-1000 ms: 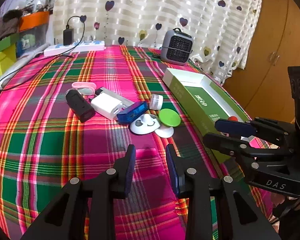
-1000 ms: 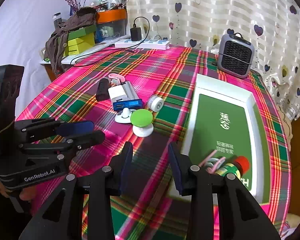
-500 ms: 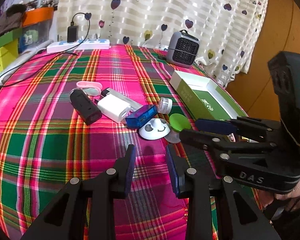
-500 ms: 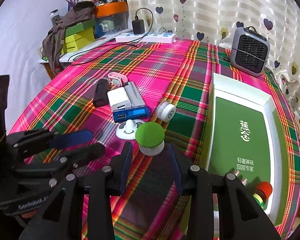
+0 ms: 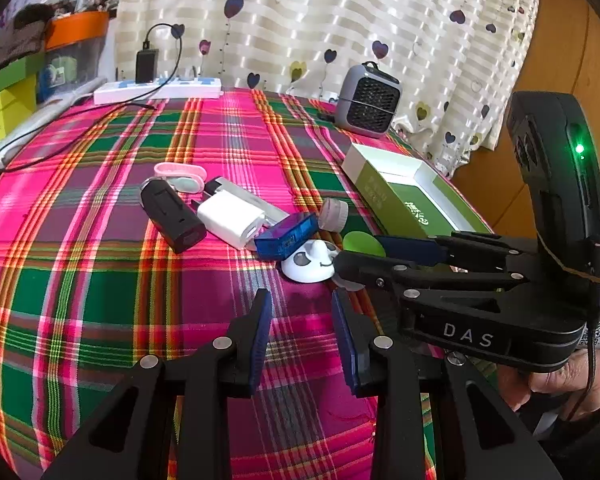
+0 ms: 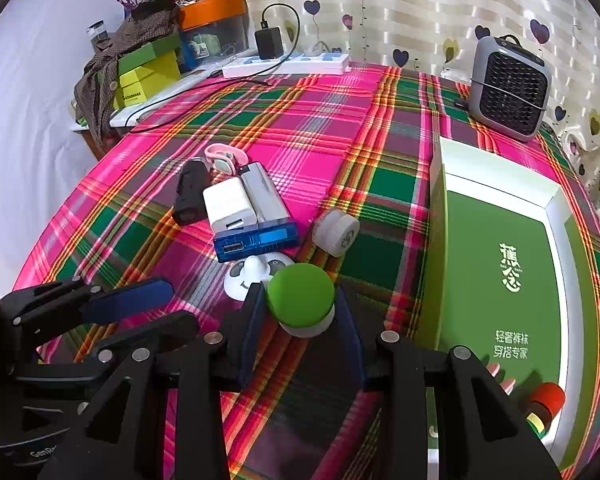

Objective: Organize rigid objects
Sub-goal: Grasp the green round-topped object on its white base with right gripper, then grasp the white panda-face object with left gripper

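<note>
A cluster of small items lies mid-table: a black device point(image 5: 172, 216), a white charger point(image 5: 230, 218), a blue USB box point(image 6: 256, 242), a white panda hook point(image 5: 310, 266), a white cap point(image 6: 336, 232) and a green-topped knob point(image 6: 301, 295). My right gripper point(image 6: 300, 316) is open, its fingers on either side of the green knob, not closed on it. It also shows in the left wrist view point(image 5: 364, 252). My left gripper point(image 5: 300, 340) is open and empty above the cloth, just short of the panda hook. The green-lined white box point(image 6: 500, 264) stands at the right.
A grey mini fan point(image 6: 508, 88) stands behind the box. A power strip point(image 6: 288, 65) with a plugged charger and cable lies at the far edge. A red-capped item point(image 6: 548, 400) and pink pieces lie in the box's near end. Boxes and clutter stand at the left.
My right gripper moved forward to the cluster and now straddles the green knob. My left gripper shifted slightly closer to the items.
</note>
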A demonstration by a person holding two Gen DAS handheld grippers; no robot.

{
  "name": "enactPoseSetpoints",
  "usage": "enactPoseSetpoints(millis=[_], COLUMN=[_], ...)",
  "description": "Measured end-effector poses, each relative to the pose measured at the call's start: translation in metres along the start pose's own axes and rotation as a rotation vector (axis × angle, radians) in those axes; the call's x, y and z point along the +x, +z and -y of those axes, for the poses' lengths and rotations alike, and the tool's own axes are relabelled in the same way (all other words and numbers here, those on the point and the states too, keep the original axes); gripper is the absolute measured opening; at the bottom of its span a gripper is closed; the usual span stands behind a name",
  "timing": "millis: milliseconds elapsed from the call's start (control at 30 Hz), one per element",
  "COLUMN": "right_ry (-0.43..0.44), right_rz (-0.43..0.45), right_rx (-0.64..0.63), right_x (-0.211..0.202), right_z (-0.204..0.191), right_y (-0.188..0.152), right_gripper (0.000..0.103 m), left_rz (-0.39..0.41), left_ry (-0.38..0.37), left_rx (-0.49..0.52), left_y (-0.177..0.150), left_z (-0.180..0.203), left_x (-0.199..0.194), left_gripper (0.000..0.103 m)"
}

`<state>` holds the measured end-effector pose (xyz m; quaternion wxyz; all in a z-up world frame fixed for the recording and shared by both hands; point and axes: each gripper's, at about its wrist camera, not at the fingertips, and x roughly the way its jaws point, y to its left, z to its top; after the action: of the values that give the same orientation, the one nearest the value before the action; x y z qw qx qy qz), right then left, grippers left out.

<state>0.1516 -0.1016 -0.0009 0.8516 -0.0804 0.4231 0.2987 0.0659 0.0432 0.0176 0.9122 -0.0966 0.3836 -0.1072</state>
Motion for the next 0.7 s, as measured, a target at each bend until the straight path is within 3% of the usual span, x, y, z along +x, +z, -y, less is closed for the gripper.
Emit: enactPoseSetpoints(millis=[400, 533, 700], right_ry=[0.016, 0.019, 0.030], right_rz=[0.039, 0.056, 0.071], right_rx=[-0.004, 0.008, 0.012], right_x=[-0.013, -0.022, -0.030], right_z=[0.005, 0.010, 0.012], right_y=[-0.004, -0.007, -0.010], right_gripper=[0.034, 0.034, 0.034], left_rz=[-0.032, -0.027, -0.017], left_ry=[-0.021, -0.019, -0.019], left_rx=[-0.009, -0.026, 0.017], left_y=[0.012, 0.016, 0.018], left_z=[0.002, 0.001, 0.009], left_x=[0.018, 0.023, 0.025], left_gripper=[0.031, 0.038, 0.039])
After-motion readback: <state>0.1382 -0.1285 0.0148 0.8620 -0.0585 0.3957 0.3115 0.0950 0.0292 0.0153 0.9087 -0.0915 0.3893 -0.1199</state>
